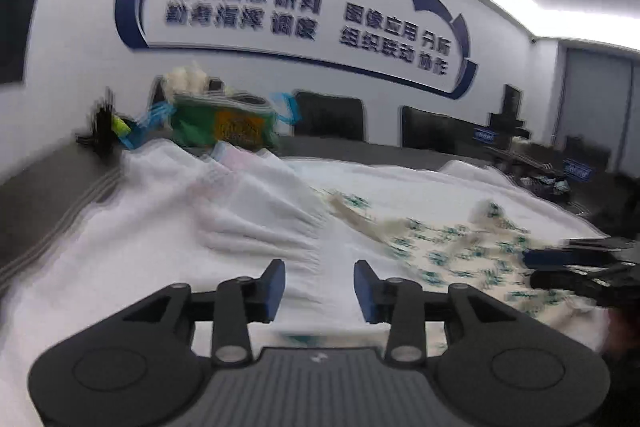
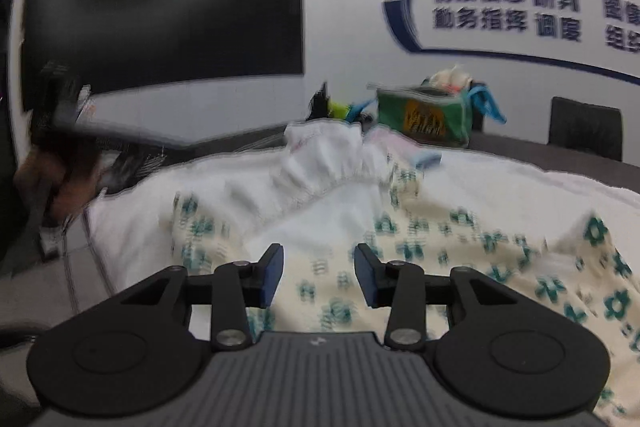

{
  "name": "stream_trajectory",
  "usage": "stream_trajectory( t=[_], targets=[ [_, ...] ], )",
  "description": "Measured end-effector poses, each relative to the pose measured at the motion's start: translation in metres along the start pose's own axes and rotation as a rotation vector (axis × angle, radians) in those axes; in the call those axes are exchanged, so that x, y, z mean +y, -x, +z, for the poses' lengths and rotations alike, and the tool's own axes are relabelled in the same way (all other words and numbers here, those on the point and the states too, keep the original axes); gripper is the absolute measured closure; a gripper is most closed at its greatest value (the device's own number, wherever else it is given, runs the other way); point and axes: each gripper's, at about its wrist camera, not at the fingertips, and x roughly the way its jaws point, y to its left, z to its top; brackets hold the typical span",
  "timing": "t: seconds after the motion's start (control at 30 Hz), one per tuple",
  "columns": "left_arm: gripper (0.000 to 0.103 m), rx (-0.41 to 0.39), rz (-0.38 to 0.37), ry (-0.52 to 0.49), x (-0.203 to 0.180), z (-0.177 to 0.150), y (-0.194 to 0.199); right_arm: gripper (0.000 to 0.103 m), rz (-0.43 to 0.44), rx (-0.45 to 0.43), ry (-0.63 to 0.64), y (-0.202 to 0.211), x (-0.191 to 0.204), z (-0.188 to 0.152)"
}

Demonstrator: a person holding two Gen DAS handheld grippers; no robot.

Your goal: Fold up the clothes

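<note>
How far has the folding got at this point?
Nothing looks folded: the white garment and the cream garment with green print lie rumpled and overlapping on the table. Nothing is in hand; the left gripper and right gripper are open and empty above the cloth. All folding is left.

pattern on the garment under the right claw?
Cream with small green motifs, clearest in the right wrist view.

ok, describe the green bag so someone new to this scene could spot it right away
Start at the white wall with the big blue lettering. Below it, at the far end of the table beyond the white cloth, stands the green bag. It is the only green thing there, with an orange-yellow panel on its side, light blue handles and pale stuff poking out of the top.
</note>
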Motion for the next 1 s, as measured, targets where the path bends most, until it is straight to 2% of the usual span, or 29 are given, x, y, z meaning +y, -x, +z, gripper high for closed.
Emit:
stream_trajectory(
  t=[0.03, 0.13, 0.17, 0.2, 0.3, 0.33, 0.43, 0.47, 0.5, 0.53, 0.6, 0.63, 0.7, 0.8, 0.93, 1.0],
  targets=[
    [0.069, 0.027, 0.007, 0.007, -0.003, -0.005, -0.006, 0.064, 0.013, 0.007, -0.009, -0.006, 0.004, 0.002],
    [0.069, 0.109, 0.030, 0.025, -0.013, -0.020, -0.022, 0.070, 0.083, 0.098, -0.033, -0.039, 0.025, 0.000],
    [0.073, 0.136, 0.038, 0.031, -0.017, -0.025, -0.028, 0.070, 0.097, 0.123, -0.025, -0.048, 0.031, -0.001],
    [0.077, 0.137, 0.040, 0.033, -0.013, -0.019, -0.027, 0.070, 0.101, 0.143, -0.002, -0.054, 0.038, -0.004],
    [0.075, 0.137, 0.046, 0.039, -0.002, 0.001, -0.025, 0.070, 0.087, 0.247, 0.013, -0.078, 0.049, -0.013],
    [0.075, 0.137, 0.048, 0.041, 0.001, 0.008, -0.025, 0.069, 0.079, 0.257, 0.022, -0.080, 0.050, -0.011],
    [0.073, 0.138, 0.054, 0.047, 0.012, 0.027, -0.023, 0.067, 0.079, 0.232, 0.042, -0.069, 0.047, 0.007],
    [0.066, 0.138, 0.056, 0.049, 0.016, 0.034, -0.022, 0.066, 0.067, 0.207, 0.051, -0.063, 0.042, 0.016],
    [0.054, 0.138, 0.058, 0.050, 0.019, 0.041, -0.022, 0.063, 0.040, 0.182, 0.064, -0.058, 0.035, 0.026],
    [0.050, 0.121, 0.081, 0.038, 0.025, 0.057, -0.027, 0.062, 0.002, 0.163, 0.077, -0.055, 0.027, 0.037],
    [0.051, 0.072, 0.148, 0.047, 0.039, 0.089, -0.044, 0.061, -0.075, 0.140, 0.095, -0.059, 0.008, 0.062],
    [0.053, 0.088, 0.165, 0.087, 0.044, 0.102, -0.057, 0.060, -0.108, 0.132, 0.095, -0.064, -0.003, 0.075],
    [0.056, 0.135, 0.113, 0.217, 0.054, 0.117, -0.084, 0.060, -0.162, 0.133, 0.080, -0.086, -0.026, 0.103],
    [0.054, 0.166, 0.050, 0.253, 0.047, 0.115, -0.120, 0.060, -0.181, 0.149, 0.081, -0.134, -0.052, 0.137],
    [0.056, 0.165, 0.156, 0.232, 0.048, 0.097, -0.168, 0.060, -0.172, 0.255, 0.111, -0.217, -0.073, 0.154],
    [0.057, 0.198, 0.152, 0.275, 0.061, 0.082, -0.185, 0.060, -0.189, 0.304, 0.105, -0.257, -0.082, 0.152]
  ],
)
